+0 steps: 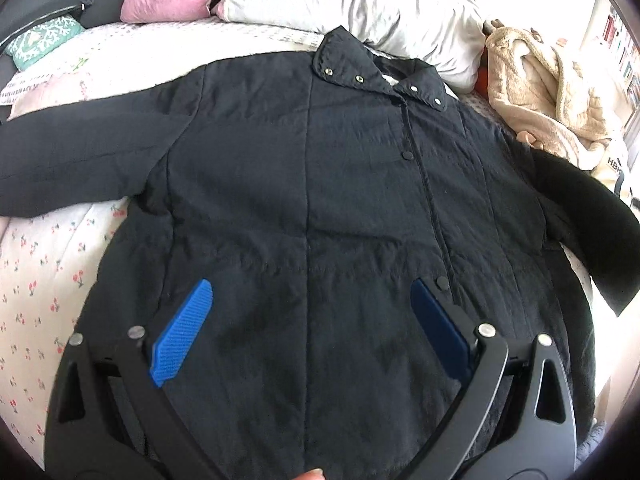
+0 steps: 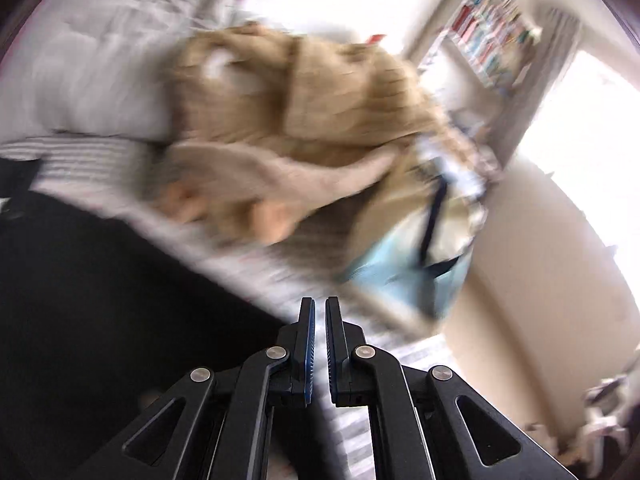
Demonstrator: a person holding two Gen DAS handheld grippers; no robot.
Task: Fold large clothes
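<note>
- Left gripper [image 1: 312,300] jaws were wide open, hovering over black jacket [image 1: 320,184], gripping nothing.
- Right gripper [image 2: 320,308] jaws were closed, nothing between.

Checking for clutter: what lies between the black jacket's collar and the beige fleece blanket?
In the left wrist view, a white pillow sits between the jacket collar and the blanket, with a strip of bedsheet below it.
</note>
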